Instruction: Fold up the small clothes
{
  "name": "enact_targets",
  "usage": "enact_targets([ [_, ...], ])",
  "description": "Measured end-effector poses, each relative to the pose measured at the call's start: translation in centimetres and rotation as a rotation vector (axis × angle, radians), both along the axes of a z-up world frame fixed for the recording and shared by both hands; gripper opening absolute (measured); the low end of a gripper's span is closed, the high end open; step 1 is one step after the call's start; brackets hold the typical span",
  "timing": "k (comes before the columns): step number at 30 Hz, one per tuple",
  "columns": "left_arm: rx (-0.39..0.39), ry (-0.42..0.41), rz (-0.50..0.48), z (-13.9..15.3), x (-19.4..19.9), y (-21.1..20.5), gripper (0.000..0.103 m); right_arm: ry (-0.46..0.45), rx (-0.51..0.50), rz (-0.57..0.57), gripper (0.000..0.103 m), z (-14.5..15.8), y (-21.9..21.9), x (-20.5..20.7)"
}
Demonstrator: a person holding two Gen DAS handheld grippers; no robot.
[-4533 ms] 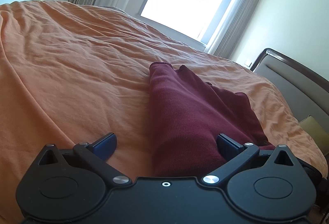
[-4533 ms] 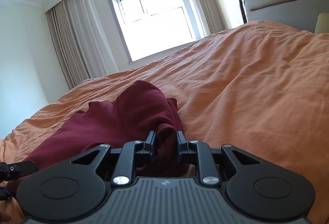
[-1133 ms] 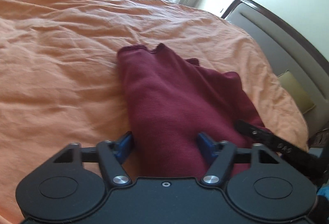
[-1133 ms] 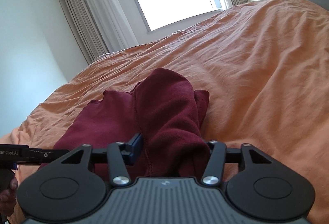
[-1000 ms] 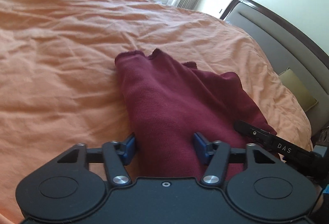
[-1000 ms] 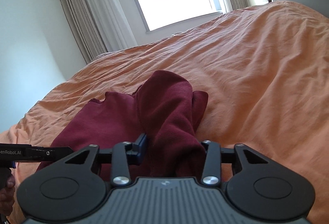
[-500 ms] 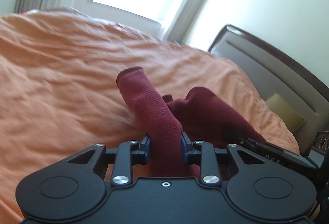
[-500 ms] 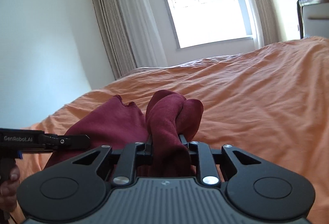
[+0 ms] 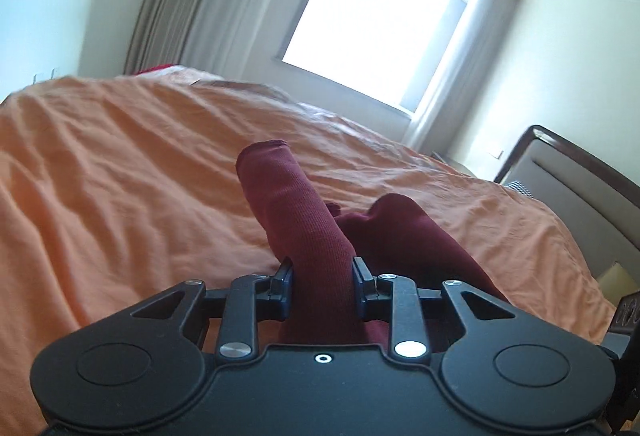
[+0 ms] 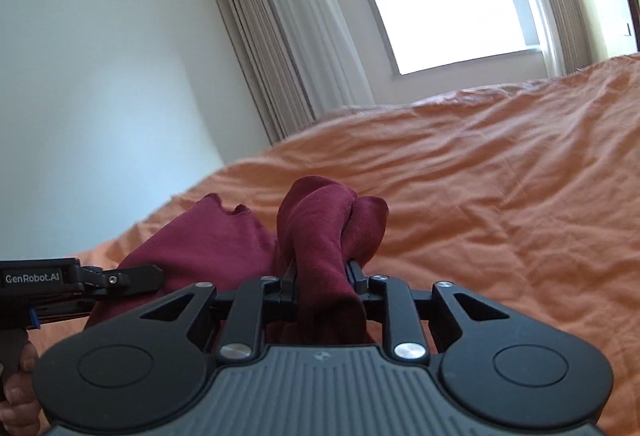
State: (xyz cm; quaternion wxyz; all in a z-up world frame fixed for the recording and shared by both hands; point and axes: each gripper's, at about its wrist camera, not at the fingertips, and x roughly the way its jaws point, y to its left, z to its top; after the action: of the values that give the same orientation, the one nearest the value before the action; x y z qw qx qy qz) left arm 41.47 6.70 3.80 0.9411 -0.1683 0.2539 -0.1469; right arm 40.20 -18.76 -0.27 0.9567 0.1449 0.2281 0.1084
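Your left claw is clamped on a bunched part of the maroon garment, which sticks up ahead of its fingers. Your right claw pinches another bunch of the same garment; the rest spreads to its left over the orange bed, beside the left claw's body.

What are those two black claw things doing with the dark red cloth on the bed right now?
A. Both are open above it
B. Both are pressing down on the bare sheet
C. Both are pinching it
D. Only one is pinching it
C: the left gripper and the right gripper each have their fingers closed on a bunch of the cloth, raised off the orange sheet.
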Motion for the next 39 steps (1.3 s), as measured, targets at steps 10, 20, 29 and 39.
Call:
enact_targets([
  [10, -0.081, 0.095, 0.075, -4.0, -0.4, 2.6, 0.063, -0.02, -0.066, -0.043, 0.085, -0.4, -1.6, -3.1],
  [20, -0.008, 0.024, 0.118, -0.7, -4.9, 1.3, 0.1, -0.191, -0.105, -0.034, 0.103, 4.7, -1.6, -9.8],
  [29, 0.123, -0.116, 0.15, 3.8, -13.2, -0.4, 0.102, -0.284, -0.13, -0.011, 0.103, 8.1, -1.6, -18.1],
  [39, 0.215, -0.188, 0.187, 4.2, -23.4, -1.1, 0.102, -0.296, -0.147, 0.013, 0.103, 7.2, -1.4, -26.8],
])
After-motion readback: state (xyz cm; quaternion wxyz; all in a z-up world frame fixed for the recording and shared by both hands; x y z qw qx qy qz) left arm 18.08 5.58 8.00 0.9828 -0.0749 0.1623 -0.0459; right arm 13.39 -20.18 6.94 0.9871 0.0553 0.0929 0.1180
